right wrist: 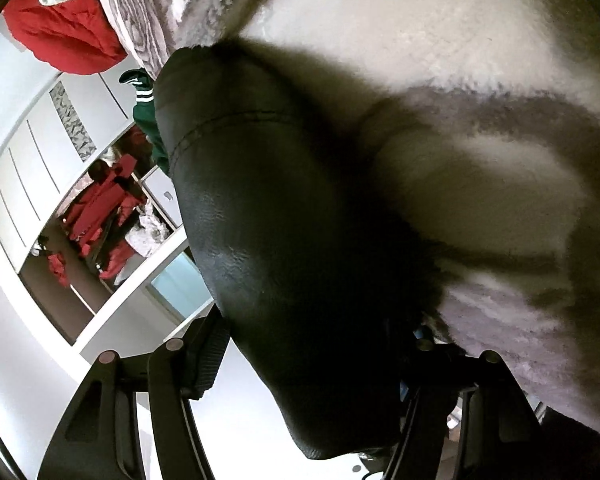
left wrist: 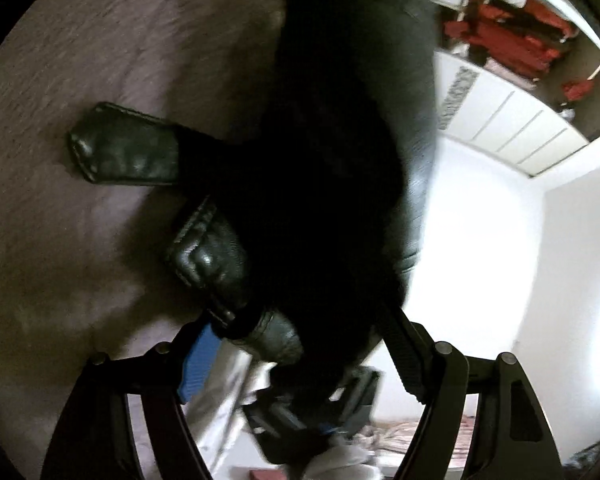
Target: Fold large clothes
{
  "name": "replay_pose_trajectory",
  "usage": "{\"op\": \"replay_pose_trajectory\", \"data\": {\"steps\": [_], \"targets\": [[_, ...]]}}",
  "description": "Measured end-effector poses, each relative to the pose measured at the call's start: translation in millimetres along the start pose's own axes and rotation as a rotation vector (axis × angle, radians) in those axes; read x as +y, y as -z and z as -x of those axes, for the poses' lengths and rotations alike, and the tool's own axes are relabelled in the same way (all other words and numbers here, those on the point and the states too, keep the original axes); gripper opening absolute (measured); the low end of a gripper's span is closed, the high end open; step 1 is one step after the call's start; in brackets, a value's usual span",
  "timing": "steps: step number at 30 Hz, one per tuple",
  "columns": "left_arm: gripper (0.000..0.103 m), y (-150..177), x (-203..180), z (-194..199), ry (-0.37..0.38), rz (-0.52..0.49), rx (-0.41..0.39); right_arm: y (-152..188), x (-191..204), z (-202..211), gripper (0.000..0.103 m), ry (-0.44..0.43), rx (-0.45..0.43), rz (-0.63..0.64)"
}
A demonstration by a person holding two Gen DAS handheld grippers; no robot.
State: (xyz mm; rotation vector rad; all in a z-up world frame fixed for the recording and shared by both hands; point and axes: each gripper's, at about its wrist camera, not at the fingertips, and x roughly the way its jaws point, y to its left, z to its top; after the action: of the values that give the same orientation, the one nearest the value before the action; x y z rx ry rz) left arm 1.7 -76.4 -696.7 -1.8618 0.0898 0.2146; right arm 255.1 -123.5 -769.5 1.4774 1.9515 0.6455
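Note:
A black leather jacket with dark furry lining point(left wrist: 332, 152) hangs from my left gripper point(left wrist: 300, 344), which is shut on its edge near a stitched strap point(left wrist: 208, 256). A leather tab point(left wrist: 124, 148) sticks out over the grey-brown blanket point(left wrist: 80, 80). In the right wrist view the same jacket point(right wrist: 268, 232) fills the middle, and my right gripper point(right wrist: 316, 364) is shut on its smooth leather fold. The jacket is lifted above the fuzzy grey and white blanket point(right wrist: 480, 168). Both sets of fingertips are mostly hidden by the jacket.
A white wardrobe point(left wrist: 508, 120) with red clothes point(left wrist: 512, 40) stands behind. It also shows in the right wrist view point(right wrist: 32, 184), with a red garment point(right wrist: 60, 36) and a green striped one point(right wrist: 144, 108) on the bed edge. Clutter lies on the floor point(left wrist: 320, 420).

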Motion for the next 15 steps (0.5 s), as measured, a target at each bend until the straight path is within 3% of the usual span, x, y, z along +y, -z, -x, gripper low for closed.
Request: {"op": "replay_pose_trajectory", "data": {"steps": [8, 10, 15], "targets": [[0.074, -10, -32, -19, -0.053, -0.11, 0.015, -9, -16, 7, 0.065, 0.037, -0.017, -0.019], [0.08, -10, -41, -34, -0.052, -0.125, 0.019, -13, -19, 10, 0.064, 0.058, -0.043, -0.017], [0.083, -20, -51, -44, -0.135, -0.152, 0.024, -15, -10, 7, 0.064, 0.178, -0.045, 0.058]]}}
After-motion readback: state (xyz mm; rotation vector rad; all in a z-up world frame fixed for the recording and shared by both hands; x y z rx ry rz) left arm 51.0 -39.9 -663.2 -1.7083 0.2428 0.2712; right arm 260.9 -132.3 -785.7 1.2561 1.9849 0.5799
